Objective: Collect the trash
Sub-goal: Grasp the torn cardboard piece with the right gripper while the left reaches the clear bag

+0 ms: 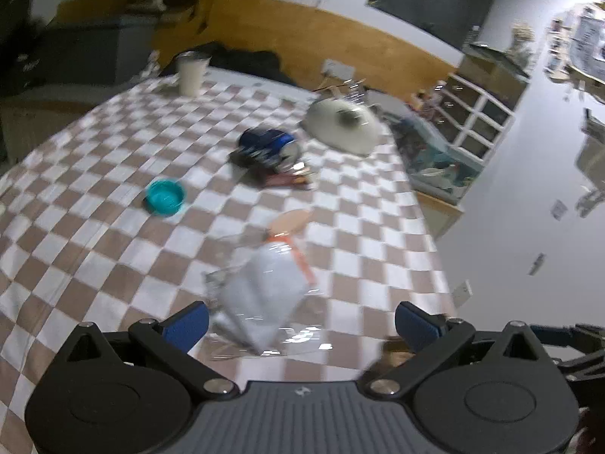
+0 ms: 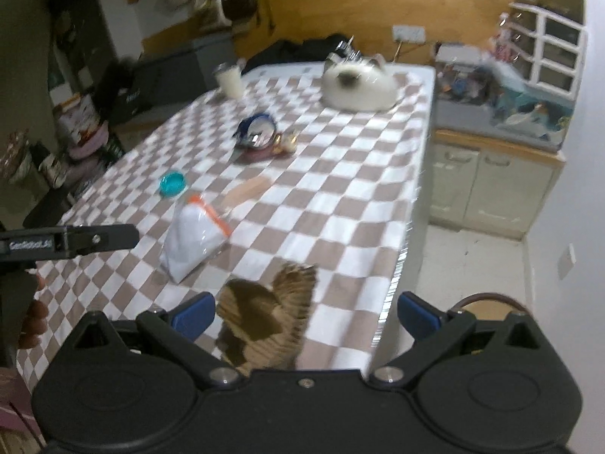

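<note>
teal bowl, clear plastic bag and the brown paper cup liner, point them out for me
teal bowl (image 1: 165,196): left wrist view, on its inner basin.
clear plastic bag (image 2: 196,235): right wrist view, on the white middle of the bag.
brown paper cup liner (image 2: 264,321): right wrist view, on its pleated side.
</note>
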Demonstrator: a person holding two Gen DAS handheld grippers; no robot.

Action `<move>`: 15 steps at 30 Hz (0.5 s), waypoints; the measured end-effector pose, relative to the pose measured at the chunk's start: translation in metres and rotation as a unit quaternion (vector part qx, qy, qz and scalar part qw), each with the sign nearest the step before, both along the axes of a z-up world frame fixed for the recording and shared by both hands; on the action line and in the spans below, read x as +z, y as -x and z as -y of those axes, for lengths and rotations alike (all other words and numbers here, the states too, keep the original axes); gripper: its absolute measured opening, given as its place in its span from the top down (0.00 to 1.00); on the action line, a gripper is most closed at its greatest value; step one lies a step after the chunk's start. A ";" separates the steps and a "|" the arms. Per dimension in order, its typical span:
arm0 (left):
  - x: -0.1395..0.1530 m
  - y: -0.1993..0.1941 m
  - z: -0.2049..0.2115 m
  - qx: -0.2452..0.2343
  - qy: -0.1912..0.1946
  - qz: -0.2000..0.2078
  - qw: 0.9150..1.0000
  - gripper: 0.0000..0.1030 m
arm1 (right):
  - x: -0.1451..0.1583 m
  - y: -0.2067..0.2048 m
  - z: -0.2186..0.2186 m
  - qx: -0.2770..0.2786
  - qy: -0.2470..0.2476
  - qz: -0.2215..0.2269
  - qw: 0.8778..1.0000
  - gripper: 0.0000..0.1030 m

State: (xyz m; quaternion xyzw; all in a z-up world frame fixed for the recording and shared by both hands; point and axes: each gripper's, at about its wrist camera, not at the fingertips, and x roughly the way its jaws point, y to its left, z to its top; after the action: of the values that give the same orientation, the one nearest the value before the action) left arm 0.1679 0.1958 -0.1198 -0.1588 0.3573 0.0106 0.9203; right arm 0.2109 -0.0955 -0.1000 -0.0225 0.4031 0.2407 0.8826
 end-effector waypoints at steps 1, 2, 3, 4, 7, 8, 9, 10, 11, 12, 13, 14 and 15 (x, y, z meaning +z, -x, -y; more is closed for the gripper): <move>-0.006 -0.002 -0.006 0.004 0.003 -0.004 1.000 0.00 | -0.006 -0.005 -0.006 -0.001 -0.002 -0.013 1.000 0.00; -0.011 -0.005 -0.013 0.008 0.006 -0.009 1.000 0.00 | -0.012 -0.010 -0.011 -0.003 -0.006 -0.029 1.000 0.00; -0.018 -0.008 -0.020 0.012 0.010 -0.015 1.000 0.00 | -0.019 -0.015 -0.016 -0.006 -0.011 -0.047 0.999 0.00; -0.023 -0.010 -0.025 0.015 0.014 -0.019 1.000 0.00 | -0.026 -0.019 -0.019 -0.009 -0.014 -0.061 0.998 0.00; -0.039 -0.017 -0.040 0.018 0.026 -0.026 0.999 0.00 | -0.040 -0.025 -0.030 -0.012 -0.012 -0.086 0.996 0.00; -0.044 -0.019 -0.044 0.018 0.030 -0.029 0.999 0.00 | -0.043 -0.026 -0.034 -0.009 -0.010 -0.091 0.996 0.00; -0.049 -0.021 -0.046 0.017 0.036 -0.031 0.999 0.00 | -0.044 -0.026 -0.037 -0.006 -0.008 -0.094 0.996 0.00; -0.054 -0.023 -0.049 0.015 0.041 -0.032 0.999 0.00 | -0.046 -0.027 -0.041 -0.002 -0.005 -0.096 0.995 0.00; -0.059 -0.025 -0.050 0.013 0.046 -0.033 0.998 0.00 | -0.047 -0.026 -0.045 0.002 -0.002 -0.097 0.995 0.00; -0.064 -0.027 -0.052 0.012 0.049 -0.035 0.998 0.00 | -0.049 -0.027 -0.049 0.005 -0.001 -0.099 0.995 0.00; -0.068 -0.029 -0.052 0.011 0.051 -0.038 0.998 0.00 | -0.050 -0.027 -0.052 0.006 -0.001 -0.100 0.995 0.00; -0.073 -0.031 -0.052 0.010 0.055 -0.041 0.998 0.00 | -0.052 -0.028 -0.054 0.007 -0.001 -0.102 0.995 0.00; -0.076 -0.031 -0.051 0.008 0.062 -0.041 0.997 0.00 | -0.053 -0.029 -0.056 0.007 0.000 -0.104 0.995 0.00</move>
State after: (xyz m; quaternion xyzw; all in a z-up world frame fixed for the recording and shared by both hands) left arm 0.1989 0.2469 -0.1961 -0.2182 0.3938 0.0022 0.8929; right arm 0.2394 -0.0400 -0.1530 -0.0003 0.4926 0.2477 0.8343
